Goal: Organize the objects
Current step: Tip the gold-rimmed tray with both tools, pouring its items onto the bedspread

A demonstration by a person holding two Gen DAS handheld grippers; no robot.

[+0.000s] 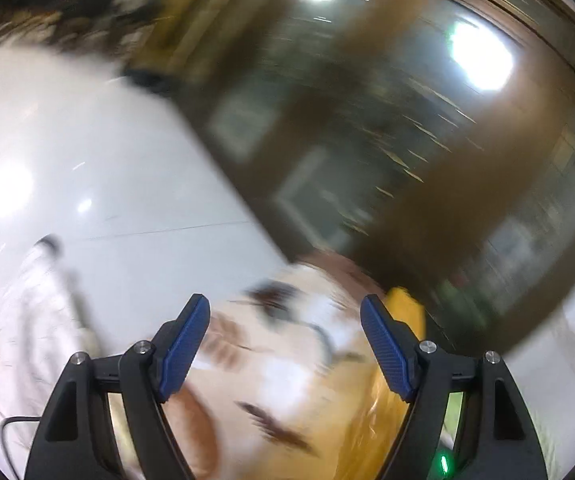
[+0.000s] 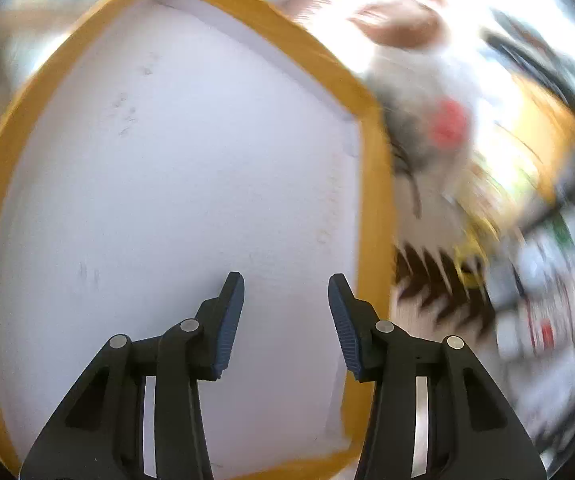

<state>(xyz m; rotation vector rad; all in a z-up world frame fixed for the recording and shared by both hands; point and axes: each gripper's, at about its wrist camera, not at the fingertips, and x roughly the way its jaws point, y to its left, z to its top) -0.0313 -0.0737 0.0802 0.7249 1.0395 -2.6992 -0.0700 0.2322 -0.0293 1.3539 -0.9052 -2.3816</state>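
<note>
In the right wrist view a white foam box [image 2: 167, 200] with a yellow taped rim [image 2: 371, 208] fills the left and middle. My right gripper [image 2: 286, 278] hangs over its bare inside near the right wall, jaws open and nothing between them. Beside the box lies a blurred heap of objects, among them a round pink-red thing [image 2: 449, 122] and some packets [image 2: 535, 300]. The left wrist view is smeared by motion. There my left gripper [image 1: 285, 304] stands open and holds nothing, above a cloth [image 1: 279, 380] printed in white, orange and brown.
A dark wooden cabinet [image 1: 427, 152] with glass fronts crosses the left wrist view, next to a pale glossy floor [image 1: 107, 160]. A white garment or leg [image 1: 35, 312] shows at lower left. A yellow object [image 1: 405, 308] lies behind the left gripper's right finger.
</note>
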